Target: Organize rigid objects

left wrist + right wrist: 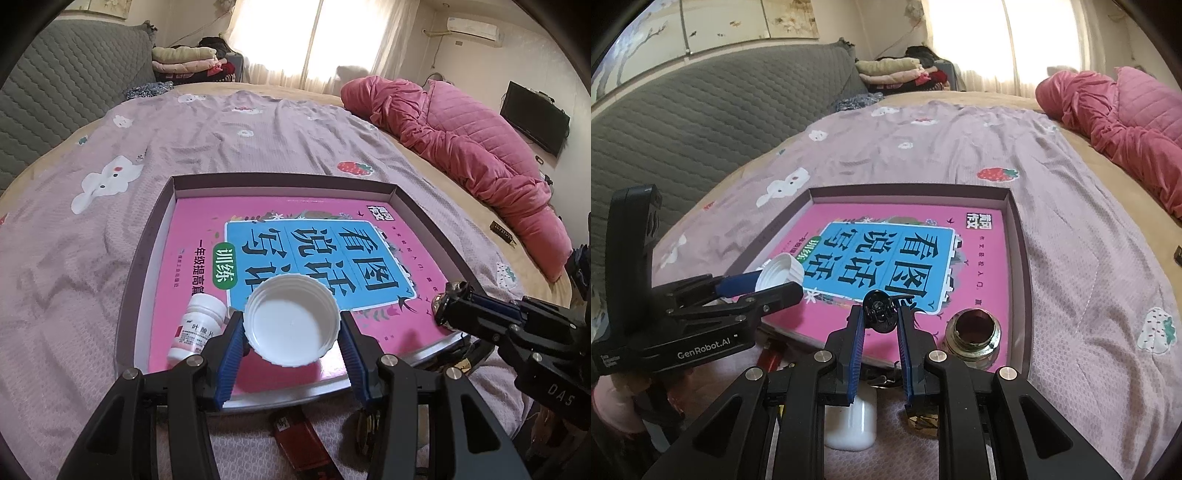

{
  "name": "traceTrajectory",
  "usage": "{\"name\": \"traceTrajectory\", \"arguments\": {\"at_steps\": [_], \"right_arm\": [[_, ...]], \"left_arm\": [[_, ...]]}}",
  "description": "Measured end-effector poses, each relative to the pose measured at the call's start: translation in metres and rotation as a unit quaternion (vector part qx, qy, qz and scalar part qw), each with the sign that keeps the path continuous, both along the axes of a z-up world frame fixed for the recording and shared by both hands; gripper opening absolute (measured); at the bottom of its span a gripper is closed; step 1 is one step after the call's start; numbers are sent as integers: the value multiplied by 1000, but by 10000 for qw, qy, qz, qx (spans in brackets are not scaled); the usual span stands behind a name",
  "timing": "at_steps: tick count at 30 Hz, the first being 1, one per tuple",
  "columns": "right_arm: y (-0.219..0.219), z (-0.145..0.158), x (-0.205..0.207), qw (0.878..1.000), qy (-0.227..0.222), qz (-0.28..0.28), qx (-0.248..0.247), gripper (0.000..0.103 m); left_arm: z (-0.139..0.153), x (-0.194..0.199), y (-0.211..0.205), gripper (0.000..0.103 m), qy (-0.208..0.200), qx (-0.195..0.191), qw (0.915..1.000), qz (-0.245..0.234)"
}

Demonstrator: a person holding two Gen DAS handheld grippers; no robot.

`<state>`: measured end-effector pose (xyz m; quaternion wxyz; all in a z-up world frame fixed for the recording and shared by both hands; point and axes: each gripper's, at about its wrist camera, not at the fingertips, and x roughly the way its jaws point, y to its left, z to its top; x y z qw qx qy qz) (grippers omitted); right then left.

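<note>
A shallow box tray (147, 236) (1019, 236) lies on the bed with a pink book (207, 229) (982, 251) inside. My left gripper (291, 325) (775, 280) is shut on a white ribbed cap (292, 325) (781, 271), held above the book's near edge. A white pill bottle (195, 325) lies in the tray to its left. My right gripper (881, 314) (448, 308) is shut on a black hair clip (881, 310), above the book. A brass pipe fitting (973, 334) stands in the tray's near right corner.
The bed has a purple patterned sheet (221, 129) and a pink quilt (461, 140) at the right. A white container (853, 424), a red item (303, 443) and a gold-toned item (923, 421) lie on the sheet near the tray's front edge.
</note>
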<state>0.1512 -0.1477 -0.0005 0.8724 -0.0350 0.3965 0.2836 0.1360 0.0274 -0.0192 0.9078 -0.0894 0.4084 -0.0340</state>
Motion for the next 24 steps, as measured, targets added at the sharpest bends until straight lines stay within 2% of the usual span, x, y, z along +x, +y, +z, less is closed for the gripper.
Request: {"name": "traceTrajectory", "arguments": {"at_steps": [12,24], "right_arm": [[5,-14,8,9995,270,33,-145,18],[5,-19,11,9986,357,-51,-399,18]], "left_arm": [[-11,9,-3,50,191,50,9998,-66],[-12,8,-11,50,263,113,9993,-259]]}}
